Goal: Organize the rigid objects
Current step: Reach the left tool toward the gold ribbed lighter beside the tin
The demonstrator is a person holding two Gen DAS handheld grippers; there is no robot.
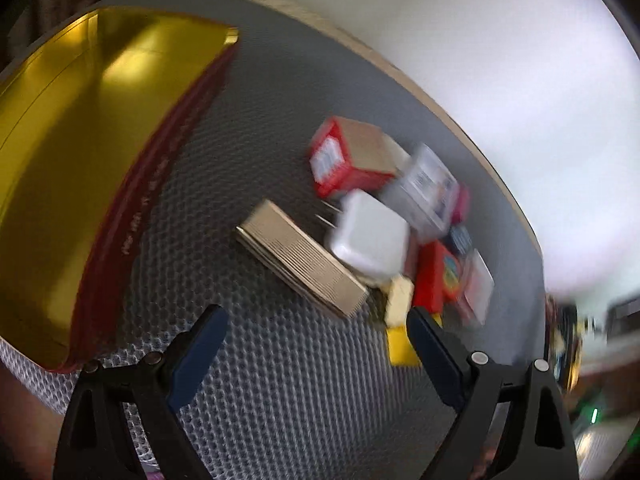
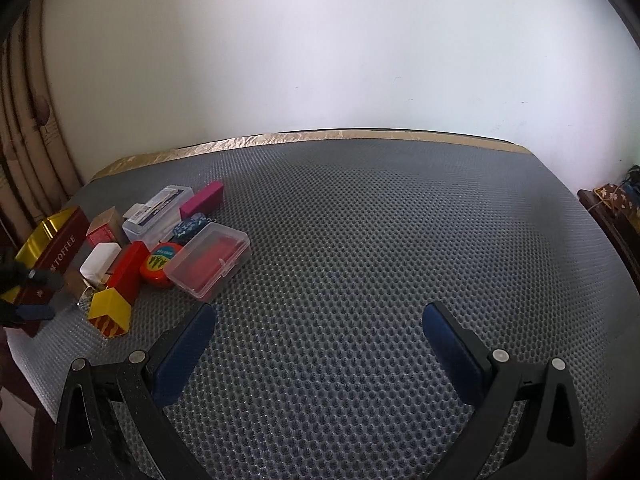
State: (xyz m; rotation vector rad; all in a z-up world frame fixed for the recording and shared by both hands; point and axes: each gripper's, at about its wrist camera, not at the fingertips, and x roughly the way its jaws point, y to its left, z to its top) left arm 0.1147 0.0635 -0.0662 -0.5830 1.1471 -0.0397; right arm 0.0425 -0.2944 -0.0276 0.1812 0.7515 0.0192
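Many small rigid boxes lie in a tight pile on the left side of my grey mesh mat [image 2: 360, 240], beside the open red TOFFEE tin [image 2: 60, 248] with its gold inside. Both tongs, left gripper [image 1: 316, 320] and right gripper [image 2: 320, 320], stand wide open and empty.

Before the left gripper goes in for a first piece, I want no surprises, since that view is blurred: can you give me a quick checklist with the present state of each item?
1. Left gripper open and empty: ok.
2. Right gripper open, over bare mat, clear of the pile: ok.
3. Toffee tin open, gold inside showing nothing in it: ok.
4. Ribbed gold box nearest the left fingers, its long sides free: ok.
5. White box clear of the gold box: not ok, they appear to touch.
6. Left view sharp enough to aim: not ok, motion-blurred.
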